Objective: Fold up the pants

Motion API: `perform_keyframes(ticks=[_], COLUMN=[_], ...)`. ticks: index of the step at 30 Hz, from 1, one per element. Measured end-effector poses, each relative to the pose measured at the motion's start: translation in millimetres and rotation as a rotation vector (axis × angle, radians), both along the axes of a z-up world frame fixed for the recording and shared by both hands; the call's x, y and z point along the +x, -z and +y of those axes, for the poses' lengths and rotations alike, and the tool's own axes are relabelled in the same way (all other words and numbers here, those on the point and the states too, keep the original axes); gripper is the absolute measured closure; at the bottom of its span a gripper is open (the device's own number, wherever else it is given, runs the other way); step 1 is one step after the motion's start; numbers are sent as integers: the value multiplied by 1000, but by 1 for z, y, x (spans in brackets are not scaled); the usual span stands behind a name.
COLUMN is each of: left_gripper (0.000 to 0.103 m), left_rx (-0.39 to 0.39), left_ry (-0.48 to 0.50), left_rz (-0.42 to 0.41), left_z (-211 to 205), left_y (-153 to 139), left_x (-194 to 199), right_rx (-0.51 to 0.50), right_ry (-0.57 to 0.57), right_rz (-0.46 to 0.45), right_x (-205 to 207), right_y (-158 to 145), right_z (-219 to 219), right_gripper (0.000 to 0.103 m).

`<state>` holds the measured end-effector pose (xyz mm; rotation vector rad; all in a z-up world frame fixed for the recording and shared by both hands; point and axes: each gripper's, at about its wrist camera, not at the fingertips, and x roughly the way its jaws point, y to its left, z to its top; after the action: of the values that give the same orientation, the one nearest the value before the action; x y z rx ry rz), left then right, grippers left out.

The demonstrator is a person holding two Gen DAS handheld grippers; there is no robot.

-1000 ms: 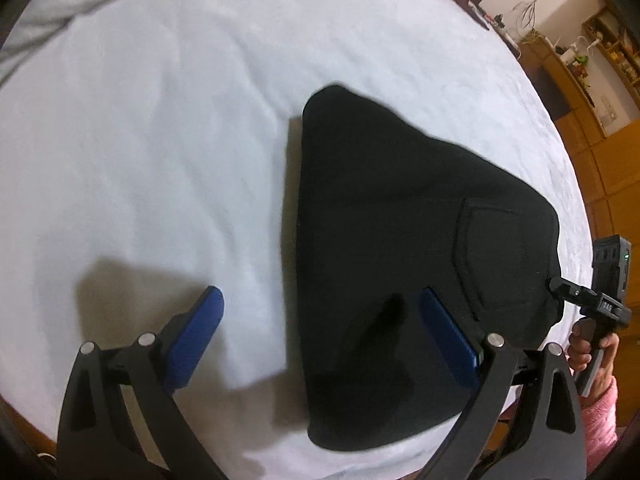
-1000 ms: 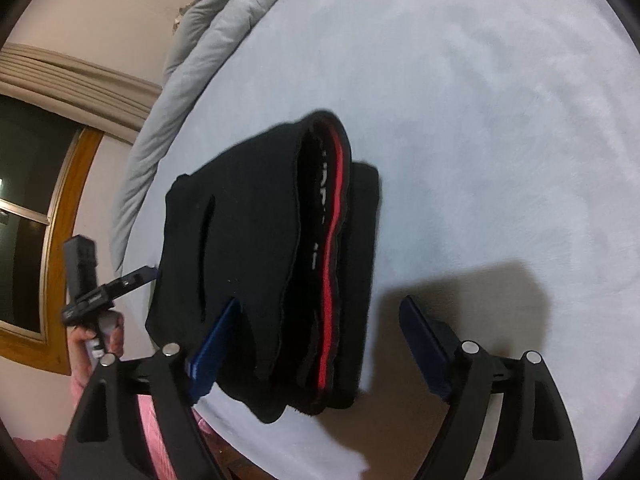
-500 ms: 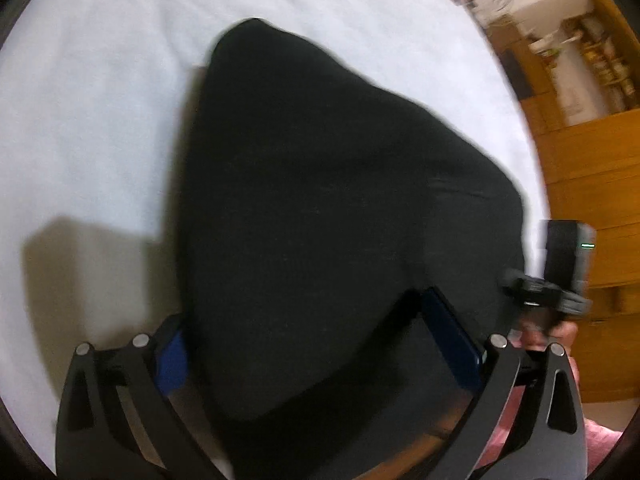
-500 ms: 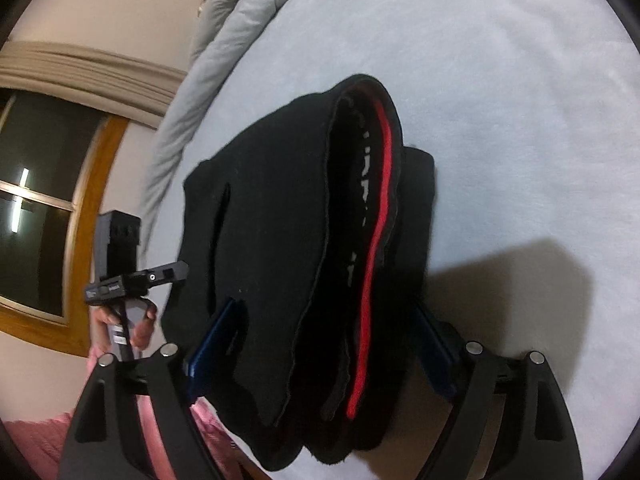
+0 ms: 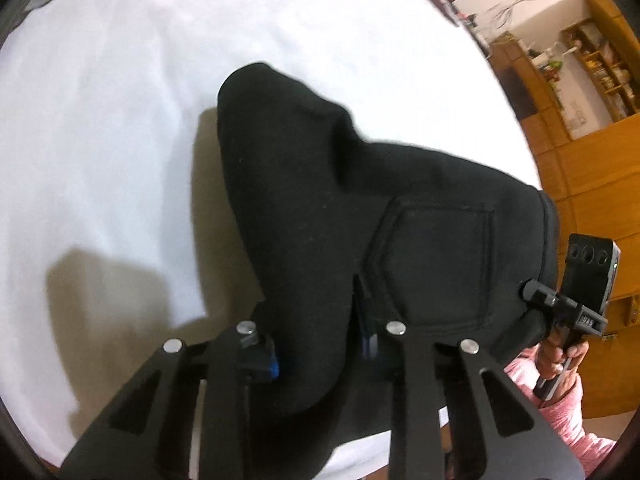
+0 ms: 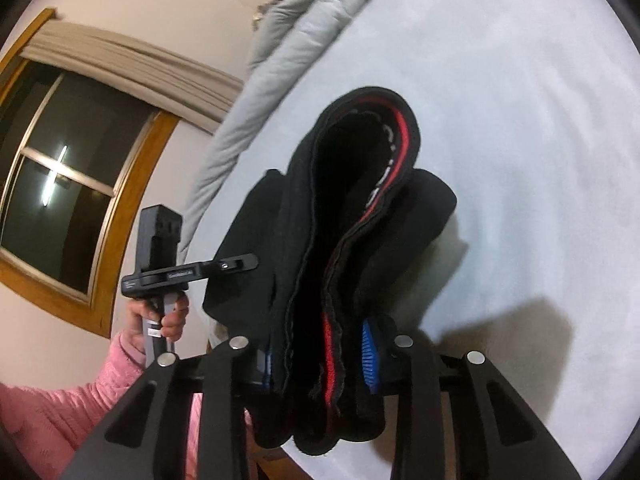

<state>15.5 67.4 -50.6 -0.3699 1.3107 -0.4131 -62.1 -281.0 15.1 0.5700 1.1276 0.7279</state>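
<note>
Left wrist view: left gripper (image 5: pixel 320 352) closing, pads pinching folded black pants (image 5: pixel 360 220); right gripper (image 6: pixel 320 360) likewise closing on the waistband end.

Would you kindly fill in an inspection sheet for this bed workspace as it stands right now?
Surface: white bed sheet, lightly wrinkled; grey duvet bunched at the far edge.
Job's things: black pants folded into a thick bundle, patch pocket up; red-striped waistband open toward the right camera.
Clutter: nothing seen on the sheet.
Grippers: left gripper and right gripper both closing, each with the bundle's near edge between its blue pads.
Cables: wires on the far wall.
Surroundings: wooden shelves, dark window, pink sleeve.
</note>
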Motion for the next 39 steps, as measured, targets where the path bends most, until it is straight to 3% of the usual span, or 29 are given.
perform_keyframes(ticks=[5,10,13,16,18,19,20,22,24,28,31,34,36,39], left_gripper=[78,78,78,78,77,75,73,70,69,58,56,44,44,44], left_rx=[-105,-156,-152,-133,-80,-44,-30,-90,-124,-30,30,-33,-89,-95], left_ry=[19,2,-1,-9,-2,0,4,-15,-23,-31,-89,-107,-99,-62], left_rz=[-68,-170,-181,-128,-68,-58,-60,-49,-51,-97,-202,-269,-269,-230], left_z=[-29,-58,-67,-65,-62,-63,-61,-58,-51,-52,-46,-47,-51,-72], left_y=[-21,-42,-37,-11,17,28,36,47,49,31,-8,-39,-41,-31], left_x=[29,83,114,139,146,147,147,145,142,138,117,82,69,66], right_rx=[-56,-82,-94,-113,-161,-198,-197,-96,-100,-169,-226,-151,-113,-82], right_ry=[47,106,135,149,147,149,157,179,179,216,245,231,210,190], right_rz=[-82,-130,-104,-29,26,39,41,40,9,-42,-147,-227,-225,-182], right_x=[22,81,119,147,155,157,156,151,146,131,110,86,86,92], right_y=[-33,-49,-32,7,38,54,66,81,79,53,13,-16,-21,-7], right_z=[-32,-71,-88,-98,-102,-100,-104,-113,-114,-120,-110,-96,-79,-63], right_gripper=[70,71,70,70,67,65,55,51,49,44,45,46,46,46])
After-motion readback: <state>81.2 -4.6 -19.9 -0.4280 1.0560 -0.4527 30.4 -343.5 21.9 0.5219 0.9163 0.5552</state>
